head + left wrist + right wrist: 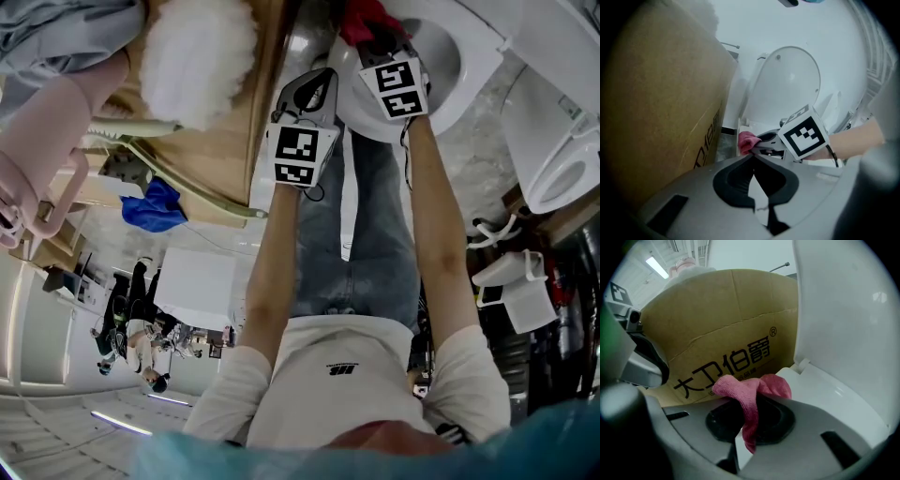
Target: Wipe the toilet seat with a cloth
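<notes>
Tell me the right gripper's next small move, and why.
Likely lower and sweep the pink microfibre cloth along the white toilet seat: the right gripper is shut on it, at the seat's back edge near the raised white lid.

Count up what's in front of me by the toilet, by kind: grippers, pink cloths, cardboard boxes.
2 grippers: left gripper, shut and empty; right gripper, shut on the cloth
1 pink cloth
1 cardboard box
Total: 4
</notes>
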Demonstrator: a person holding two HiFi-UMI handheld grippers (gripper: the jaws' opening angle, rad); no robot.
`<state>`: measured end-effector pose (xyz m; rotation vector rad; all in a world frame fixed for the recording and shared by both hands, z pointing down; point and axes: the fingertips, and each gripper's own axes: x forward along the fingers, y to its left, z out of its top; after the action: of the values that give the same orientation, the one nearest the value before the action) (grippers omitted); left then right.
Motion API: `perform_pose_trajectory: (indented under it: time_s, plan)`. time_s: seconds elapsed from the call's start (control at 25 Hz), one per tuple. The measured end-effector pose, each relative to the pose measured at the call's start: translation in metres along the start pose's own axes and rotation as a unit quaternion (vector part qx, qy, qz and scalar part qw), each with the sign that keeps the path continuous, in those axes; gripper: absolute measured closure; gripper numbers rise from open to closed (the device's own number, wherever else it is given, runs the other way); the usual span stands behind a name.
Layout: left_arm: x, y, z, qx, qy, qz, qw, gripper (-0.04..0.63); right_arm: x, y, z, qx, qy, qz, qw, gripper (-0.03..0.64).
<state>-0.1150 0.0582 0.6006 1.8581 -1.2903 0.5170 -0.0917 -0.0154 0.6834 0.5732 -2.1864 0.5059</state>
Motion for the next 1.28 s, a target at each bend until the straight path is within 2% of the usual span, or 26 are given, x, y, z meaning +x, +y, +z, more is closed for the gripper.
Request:
perform_pose_trajectory:
  time_s: [0.48,0.8,1.28]
  plan:
    - [-0.02,-0.003,-0.019,-0.011,0.016,0.006,0.9998,0.586,0.005,0.037,-0.018,-0.006,0.006,0.044,0.999,0.6]
    - [-0.029,-0.006,-0.021,-0.004,0.02,0.011,0.9997,0.586,-0.004,0.068,-0.041,-0.006,0.014,0.066,0.998,0.6]
    - [-0.045,-0.016,-0.047,-0.004,0.041,0.02,0.9989,0.586,-0.024,0.108,-0.087,-0.02,0.043,0.087,0.995,0.6]
